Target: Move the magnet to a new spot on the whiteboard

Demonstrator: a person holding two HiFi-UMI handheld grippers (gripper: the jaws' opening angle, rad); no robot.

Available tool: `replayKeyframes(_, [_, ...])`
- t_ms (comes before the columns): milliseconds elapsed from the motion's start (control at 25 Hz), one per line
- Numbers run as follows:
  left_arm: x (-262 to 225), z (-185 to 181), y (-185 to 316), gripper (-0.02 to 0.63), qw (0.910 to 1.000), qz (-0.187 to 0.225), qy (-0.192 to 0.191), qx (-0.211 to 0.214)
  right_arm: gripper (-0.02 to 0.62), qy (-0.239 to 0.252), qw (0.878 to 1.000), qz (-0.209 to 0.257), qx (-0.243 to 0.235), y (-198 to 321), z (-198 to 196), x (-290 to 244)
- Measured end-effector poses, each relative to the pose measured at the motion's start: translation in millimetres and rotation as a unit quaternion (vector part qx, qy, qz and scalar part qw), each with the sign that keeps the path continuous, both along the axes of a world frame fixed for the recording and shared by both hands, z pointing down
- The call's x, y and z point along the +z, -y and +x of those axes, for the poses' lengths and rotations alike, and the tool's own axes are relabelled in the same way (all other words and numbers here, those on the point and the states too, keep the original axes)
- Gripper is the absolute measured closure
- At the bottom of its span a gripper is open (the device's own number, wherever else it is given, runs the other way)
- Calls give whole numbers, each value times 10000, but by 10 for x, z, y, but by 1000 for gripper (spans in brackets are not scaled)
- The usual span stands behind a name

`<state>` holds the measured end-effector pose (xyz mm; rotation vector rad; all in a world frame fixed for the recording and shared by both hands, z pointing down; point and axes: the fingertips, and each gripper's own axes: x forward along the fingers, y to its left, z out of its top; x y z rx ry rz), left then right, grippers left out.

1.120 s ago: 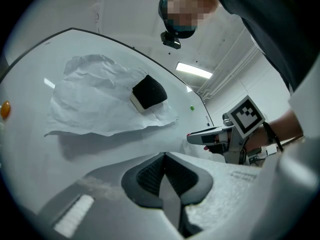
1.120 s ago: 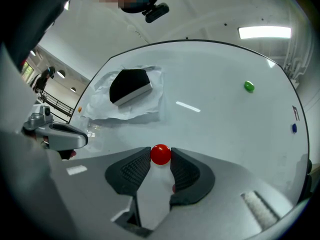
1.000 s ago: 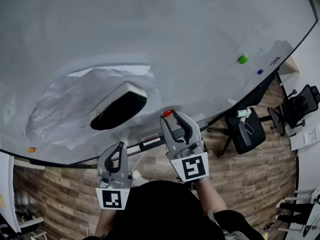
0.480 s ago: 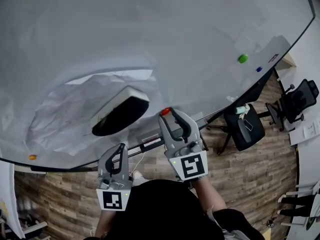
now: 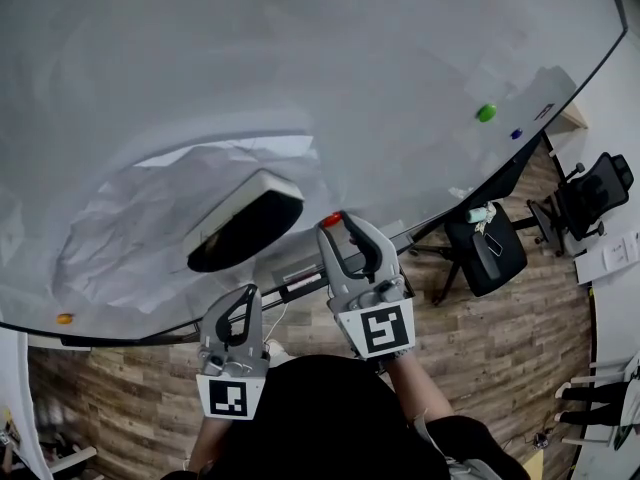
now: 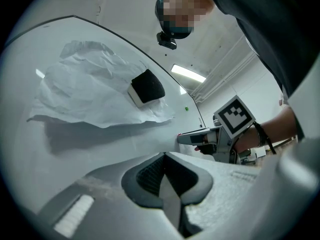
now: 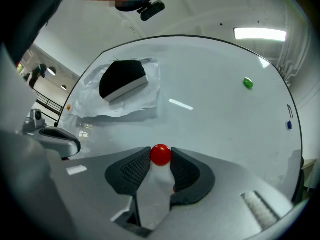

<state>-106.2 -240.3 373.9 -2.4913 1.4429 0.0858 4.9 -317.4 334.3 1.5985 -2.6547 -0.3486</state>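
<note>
Magnet (image 7: 161, 153) sits pinched in the right gripper's (image 7: 161, 159) fingers (image 7: 133, 171); the left gripper's (image 6: 164, 160) are closed, empty. Pull squarely off the whiteboard (image 7: 215, 119), then replant toward two o'clock.

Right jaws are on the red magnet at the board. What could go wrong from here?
1. The right gripper pinches the round, glossy red magnet only at its jaw tips; it may squirt out when pulled off the whiteboard.
2. Sliding it toward the crumpled paper under the eraser might snag or tear the sheet.
</note>
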Motion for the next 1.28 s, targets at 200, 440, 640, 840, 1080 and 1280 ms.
replayKeyframes(200, [7, -34, 5, 604, 10000, -8, 8, 34, 465, -43, 9999, 5, 107, 4, -5, 2])
replayKeyframes(440, [19, -55, -1, 604, 9999, -16, 28, 111, 463, -16, 9998, -16, 178, 4, -5, 0])
replayKeyframes(640, [4, -102, -10, 604, 9999, 14, 4, 112, 457, -6, 9998, -60, 182, -8, -14, 7])
replayKeyframes(840, [22, -137, -39, 604, 9999, -2, 46, 108, 428, 7, 9998, -39, 195, -43, -17, 10])
replayKeyframes(1080, [50, -130, -51, 604, 10000, -31, 27, 29, 437, 128, 9997, 8, 193, -126, 54, 8])
replayKeyframes(1280, [40, -33, -82, 604, 10000, -43, 39, -44, 476, 228, 9997, -70, 74, -197, 162, 29])
